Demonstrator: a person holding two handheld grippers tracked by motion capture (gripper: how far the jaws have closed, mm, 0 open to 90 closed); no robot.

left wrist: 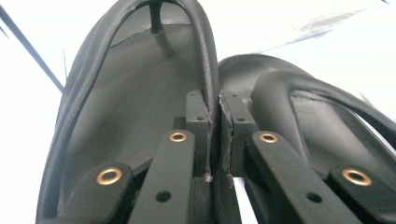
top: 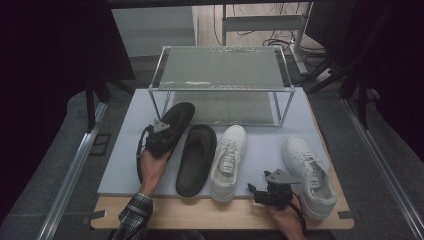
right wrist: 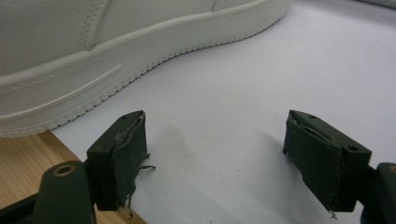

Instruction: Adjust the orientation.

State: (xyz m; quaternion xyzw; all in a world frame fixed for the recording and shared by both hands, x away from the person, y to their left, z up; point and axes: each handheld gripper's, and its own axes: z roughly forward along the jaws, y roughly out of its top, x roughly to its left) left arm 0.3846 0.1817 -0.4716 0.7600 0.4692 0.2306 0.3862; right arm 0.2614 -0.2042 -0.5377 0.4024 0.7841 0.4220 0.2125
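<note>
- The left tool point(top: 161, 136) is clamped on the side wall of a dark slip-on shoe point(top: 176, 120); in the left gripper view its pads pinch the thin collar edge point(left wrist: 214, 116), likely because that rim is the easiest part to grip.
- That shoe lies angled toward the two-tier rack point(top: 220, 85), its toe just at the lower shelf, which suggests it is headed there.
- Its mate point(top: 196, 159) lies just beside it on the grey mat point(top: 120, 165) covering the tabletop.
- The right tool point(top: 265, 192) has its jaws spread with nothing between them, resting low between two white sneakers point(top: 228, 161) point(top: 309, 175), seemingly waiting its turn.
</note>
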